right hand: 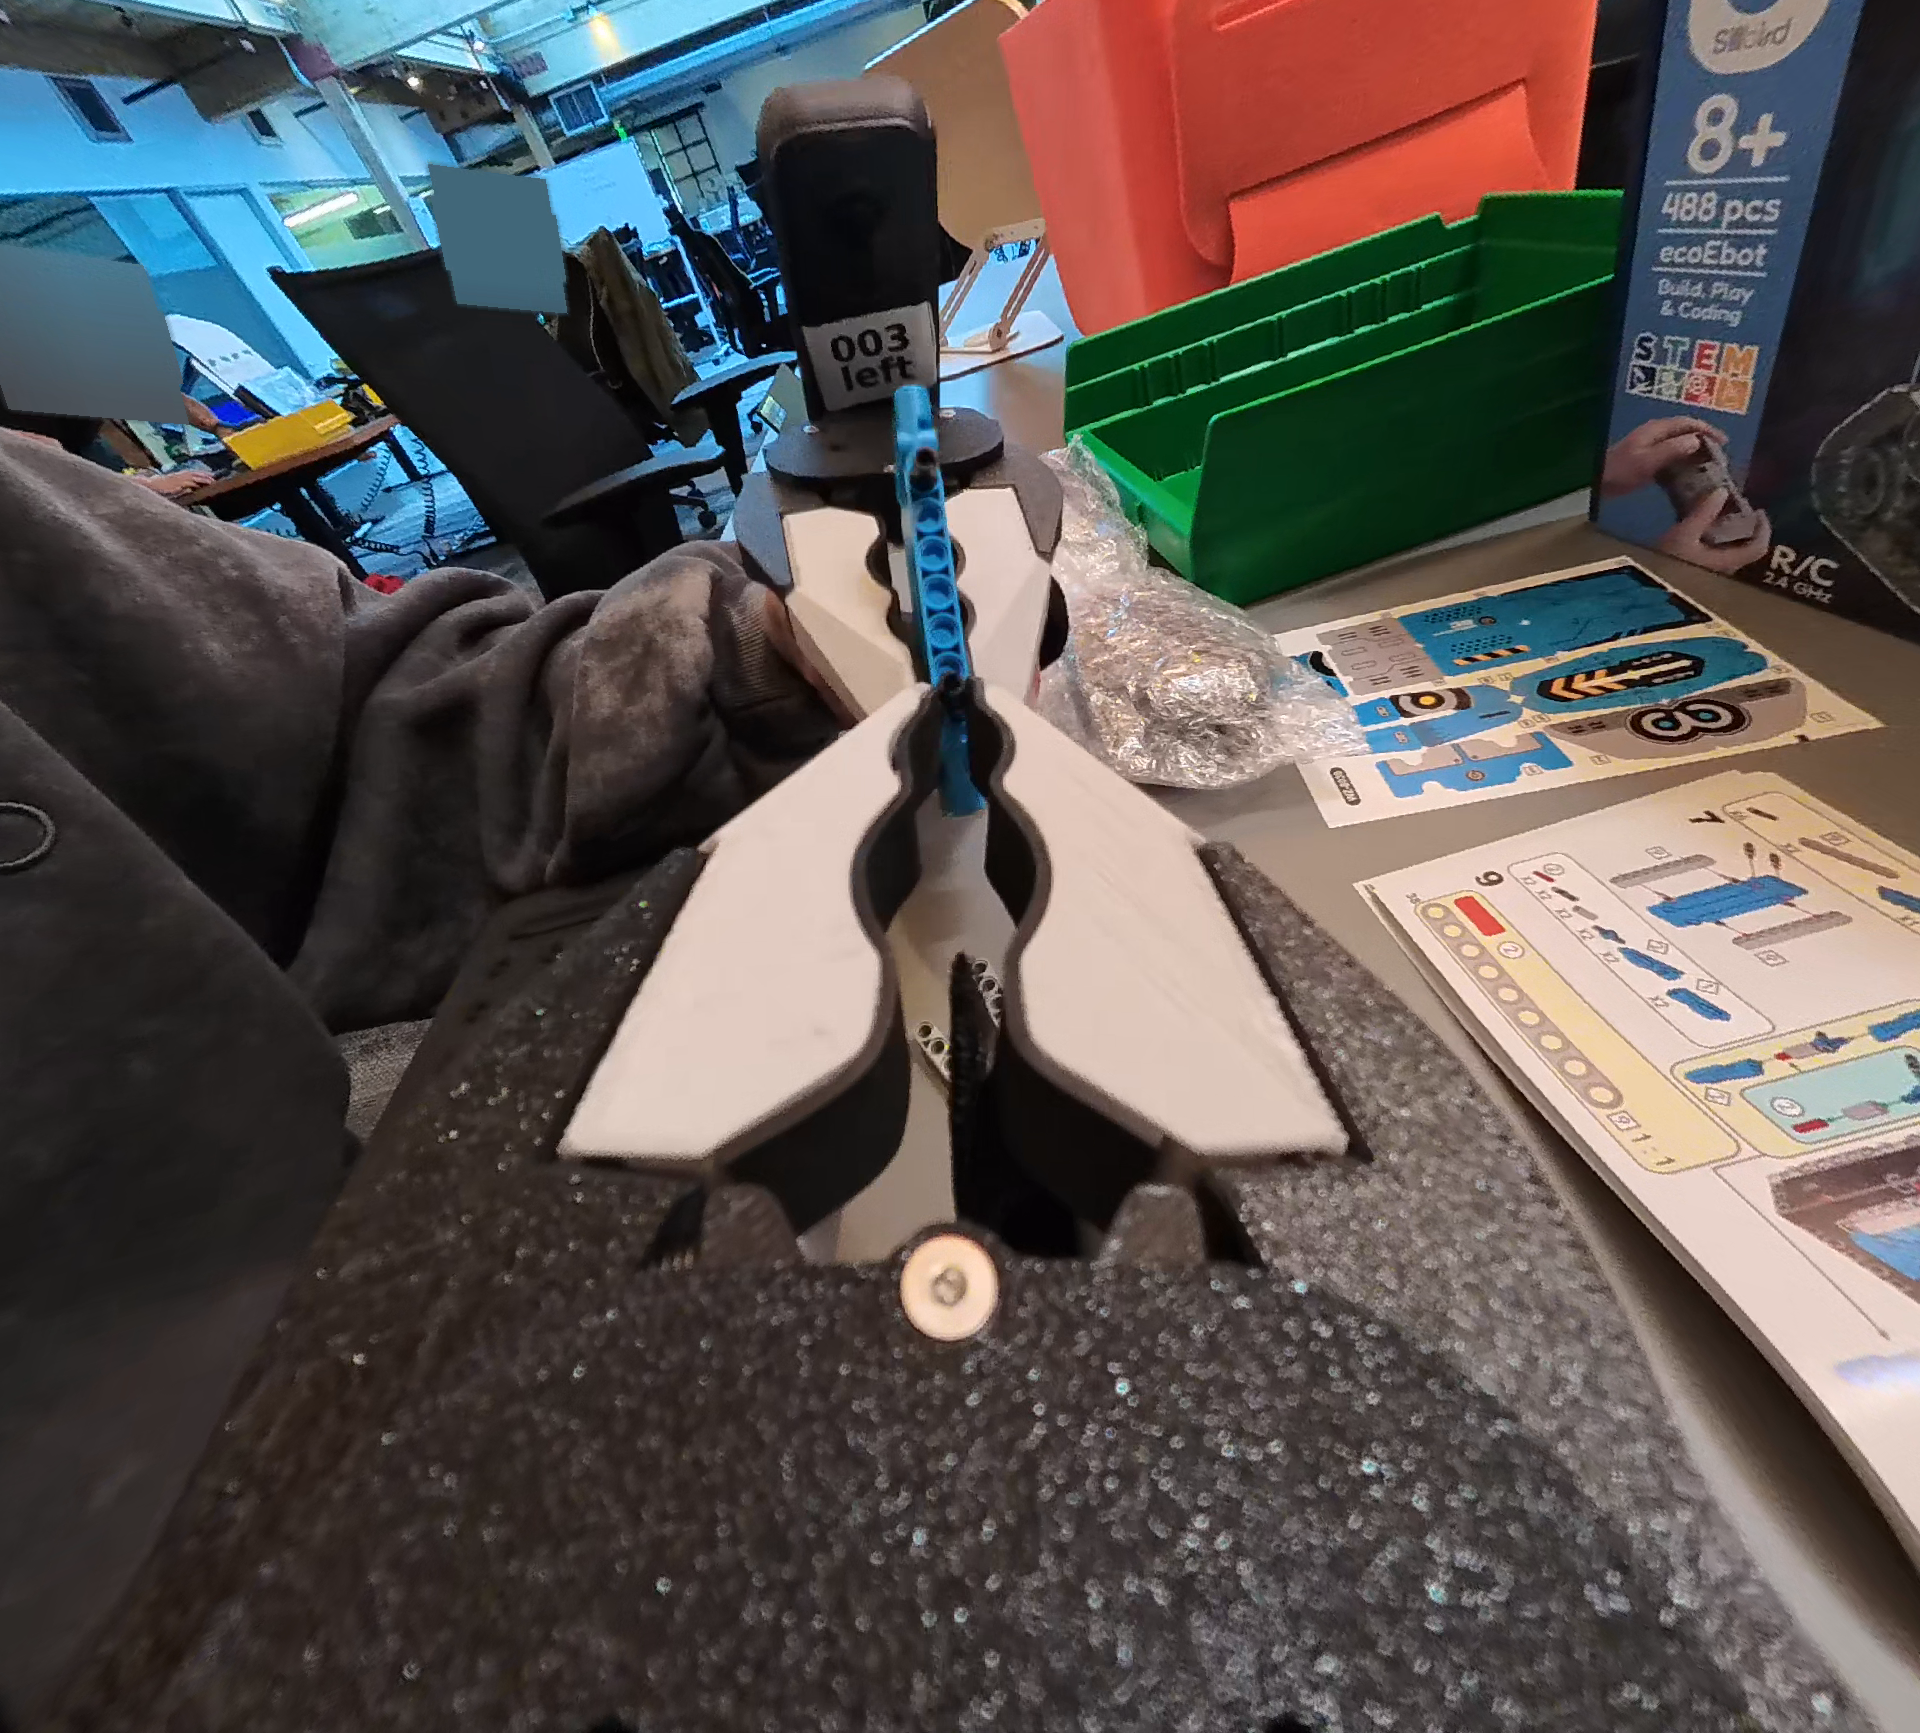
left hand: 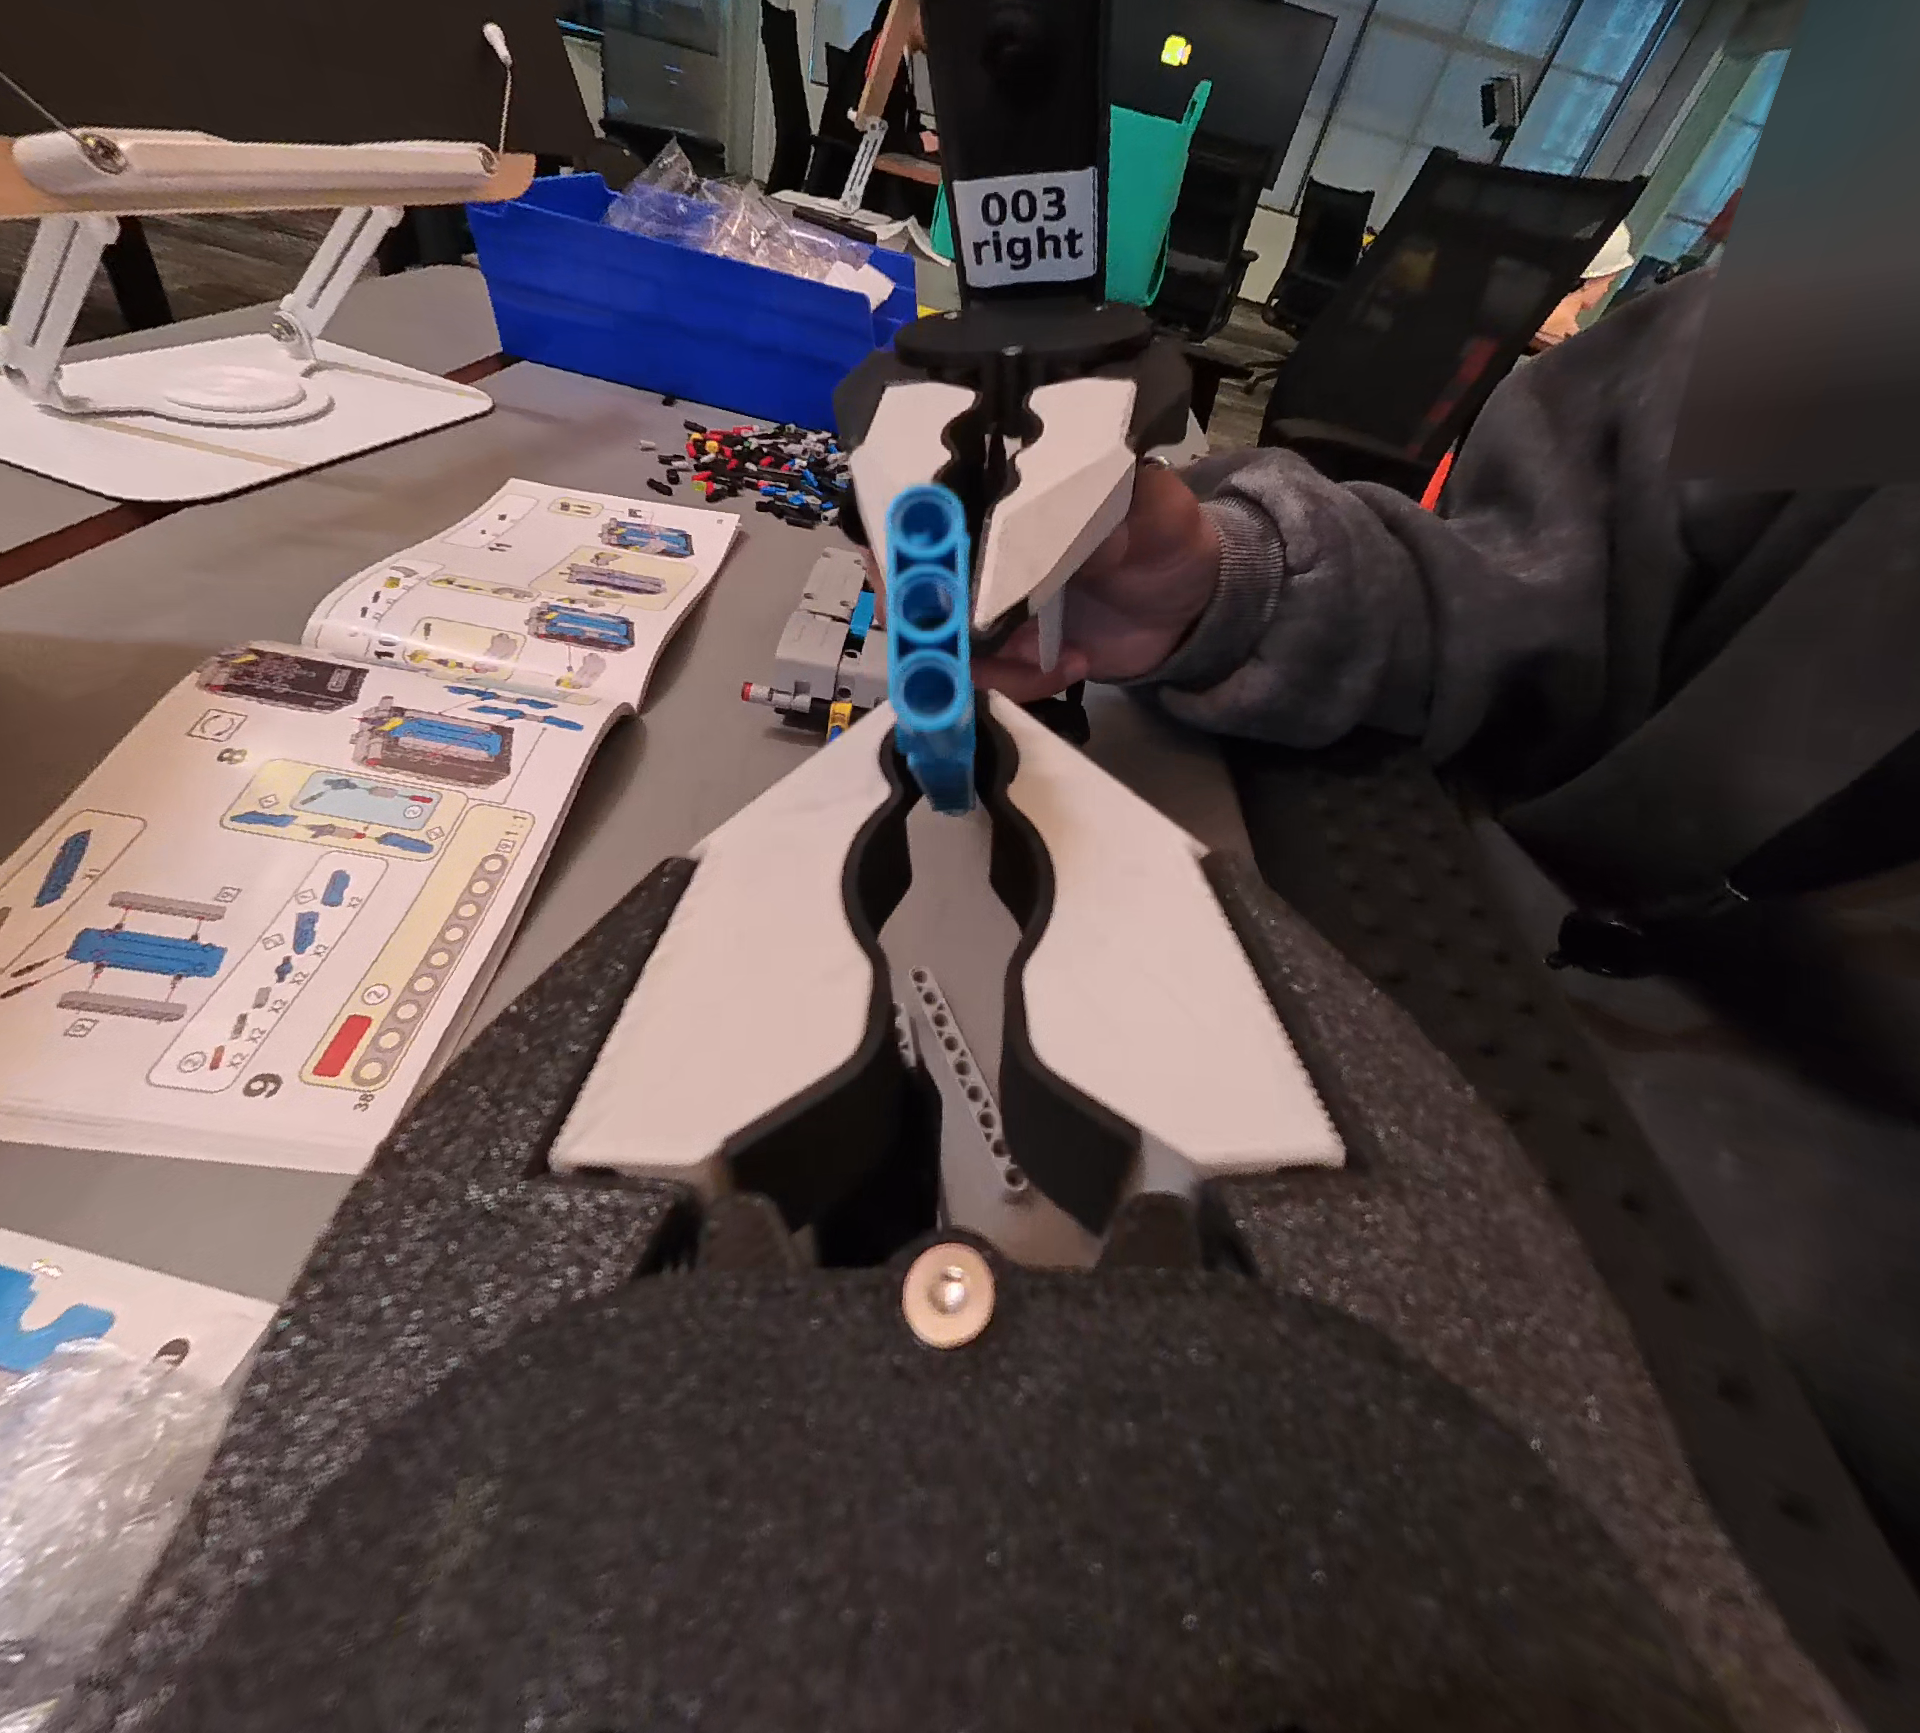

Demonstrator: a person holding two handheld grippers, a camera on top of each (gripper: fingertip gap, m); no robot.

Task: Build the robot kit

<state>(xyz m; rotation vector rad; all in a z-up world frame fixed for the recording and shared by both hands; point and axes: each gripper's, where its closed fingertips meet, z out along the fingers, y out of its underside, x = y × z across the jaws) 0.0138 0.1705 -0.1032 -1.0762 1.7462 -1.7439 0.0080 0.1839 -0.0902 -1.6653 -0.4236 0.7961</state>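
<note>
A long blue beam with holes (left hand: 928, 613) stands upright between my two grippers, which face each other above the grey table (left hand: 675, 800). My left gripper (left hand: 940, 738) is shut on the beam's lower end. In the right wrist view my right gripper (right hand: 951, 717) is also shut on the same blue beam (right hand: 932, 561), which rises in front of the left gripper (right hand: 916, 655). The right gripper (left hand: 982, 634) shows straight ahead in the left wrist view, held by a hand in a grey sleeve (left hand: 1403, 561).
An open instruction booklet (left hand: 312, 852) lies left of the left gripper, with loose small parts (left hand: 758, 462), a grey part-built model (left hand: 821, 644), a blue bin (left hand: 665, 301) and a white stand (left hand: 208, 395) behind. A green bin (right hand: 1351, 436), orange bag (right hand: 1299, 73), kit box (right hand: 1745, 229), sticker sheet (right hand: 1558, 686) and crumpled plastic (right hand: 1153, 686) lie to the right gripper's right. Left and right tips are no more than a few centimetres apart.
</note>
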